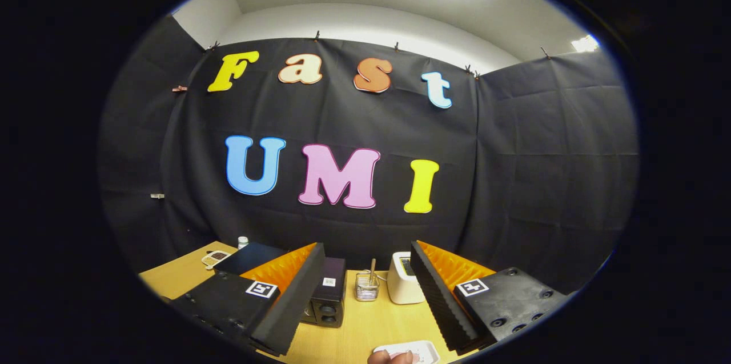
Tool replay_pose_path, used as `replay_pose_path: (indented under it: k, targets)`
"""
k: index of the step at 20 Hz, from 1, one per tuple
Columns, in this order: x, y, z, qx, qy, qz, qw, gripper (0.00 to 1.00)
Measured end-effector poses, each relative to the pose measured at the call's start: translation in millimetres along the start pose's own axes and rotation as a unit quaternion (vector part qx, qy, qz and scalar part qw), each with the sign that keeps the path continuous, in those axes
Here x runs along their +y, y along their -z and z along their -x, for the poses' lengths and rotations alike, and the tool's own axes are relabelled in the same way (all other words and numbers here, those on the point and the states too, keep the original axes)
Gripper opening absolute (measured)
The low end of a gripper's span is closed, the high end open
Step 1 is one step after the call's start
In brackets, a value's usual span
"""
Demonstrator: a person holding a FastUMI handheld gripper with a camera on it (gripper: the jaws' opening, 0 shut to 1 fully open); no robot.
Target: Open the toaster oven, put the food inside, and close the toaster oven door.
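- Tongs (365, 324) released, fingers wide apart, gripping nothing, above the wooden surface (348, 330).
- Black toaster oven (326, 295) lower centre-left, behind the left finger.
- Food tray (414, 351) bottom centre, touched by a hand (390, 358).
- White appliance (403, 278) beside a glass (366, 286).

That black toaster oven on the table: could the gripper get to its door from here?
Probably yes. The gripper is open, and the toaster oven stands just beyond its fingers on the wooden table, with bare tabletop between them.

My light wooden table (354, 330) carries a black toaster oven (328, 295) at 11 o'clock, a clear glass holder (366, 287) at 12, and 1 white boxy appliance (402, 287) at 1.
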State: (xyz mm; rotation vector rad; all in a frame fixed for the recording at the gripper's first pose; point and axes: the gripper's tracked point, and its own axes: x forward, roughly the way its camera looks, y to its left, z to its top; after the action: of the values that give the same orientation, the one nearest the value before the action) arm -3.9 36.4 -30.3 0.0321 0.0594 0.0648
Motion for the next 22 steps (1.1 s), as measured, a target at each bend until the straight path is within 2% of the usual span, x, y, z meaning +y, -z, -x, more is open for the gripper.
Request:
replay_pose_path:
  k: [6,13,17,22]
  targets:
    - [85,41,-20,0.052,-0.058,-0.044,0.996,0.98]
    - [181,133,-45,0.161,-0.091,-0.05,0.981,0.98]
    - [214,184,-64,0.218,-0.09,-0.05,0.971,0.98]
    - [228,228,-91,0.261,-0.072,-0.05,0.961,0.99]
